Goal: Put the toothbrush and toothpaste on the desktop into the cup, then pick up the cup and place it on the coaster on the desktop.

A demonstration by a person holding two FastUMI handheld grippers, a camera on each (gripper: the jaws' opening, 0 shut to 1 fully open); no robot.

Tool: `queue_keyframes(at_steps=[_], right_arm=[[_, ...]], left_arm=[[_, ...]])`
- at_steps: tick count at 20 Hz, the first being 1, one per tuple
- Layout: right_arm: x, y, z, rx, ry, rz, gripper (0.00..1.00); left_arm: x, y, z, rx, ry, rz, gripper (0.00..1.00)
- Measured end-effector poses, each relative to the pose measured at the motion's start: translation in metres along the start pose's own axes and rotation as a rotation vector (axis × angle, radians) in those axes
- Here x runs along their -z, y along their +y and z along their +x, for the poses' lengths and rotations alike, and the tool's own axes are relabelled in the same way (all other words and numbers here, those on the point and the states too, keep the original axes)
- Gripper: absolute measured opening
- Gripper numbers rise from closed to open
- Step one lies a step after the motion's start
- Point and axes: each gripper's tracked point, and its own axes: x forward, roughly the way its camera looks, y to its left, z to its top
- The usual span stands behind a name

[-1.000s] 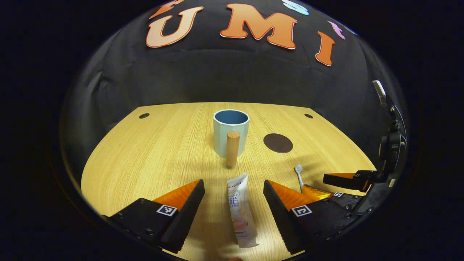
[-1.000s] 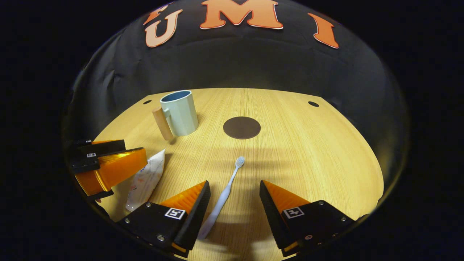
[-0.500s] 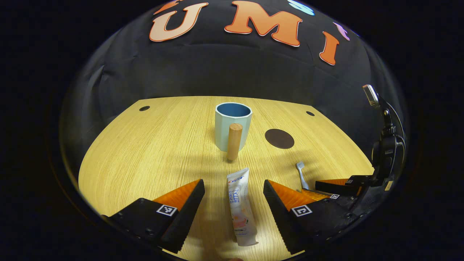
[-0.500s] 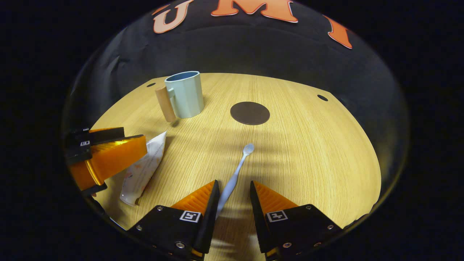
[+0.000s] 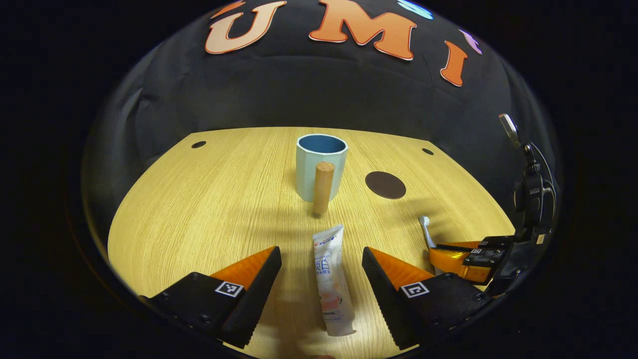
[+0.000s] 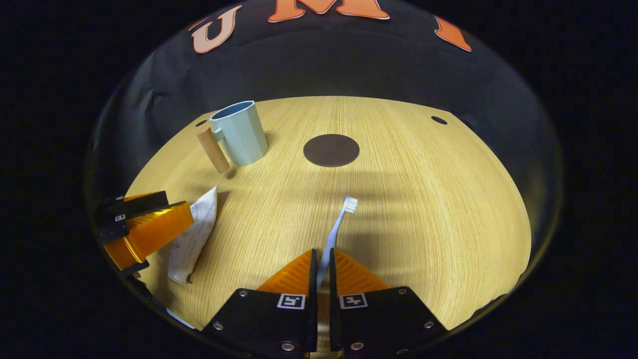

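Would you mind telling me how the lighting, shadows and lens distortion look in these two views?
Left gripper view: fisheye bends the desktop edge into a curve; the cup is sharp, with soft shadow bands on the wood around it. Right gripper view: a broad soft shadow crosses the wood between the coaster and the toothbrush; the right hand-held gripper is sharp, and no strong glare appears.

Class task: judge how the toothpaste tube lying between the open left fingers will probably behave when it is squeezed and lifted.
The toothpaste tube looks soft and flattened, so it will likely dent under the left gripper. Gripped mid-body, its ends may sag a little. Lying flat on the desktop, it seems unlikely to roll.
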Motion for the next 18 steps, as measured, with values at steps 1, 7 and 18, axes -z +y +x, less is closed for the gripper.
queue_keyframes(at_steps=[1, 7, 18], right_arm=[[-0.002, 0.002, 0.000, -0.010, -0.002, 0.002, 0.10], [-0.006, 0.008, 0.002, -0.055, -0.002, 0.045, 0.05], [-0.022, 0.009, -0.005, -0.109, -0.057, 0.120, 0.04]], left_arm=[[0.000, 0.000, 0.001, 0.002, 0.010, 0.004, 0.98], [0.004, 0.002, 0.003, -0.032, 0.085, 0.011, 0.98], [0.023, 0.001, 0.023, -0.021, 0.196, -0.078, 0.36]])
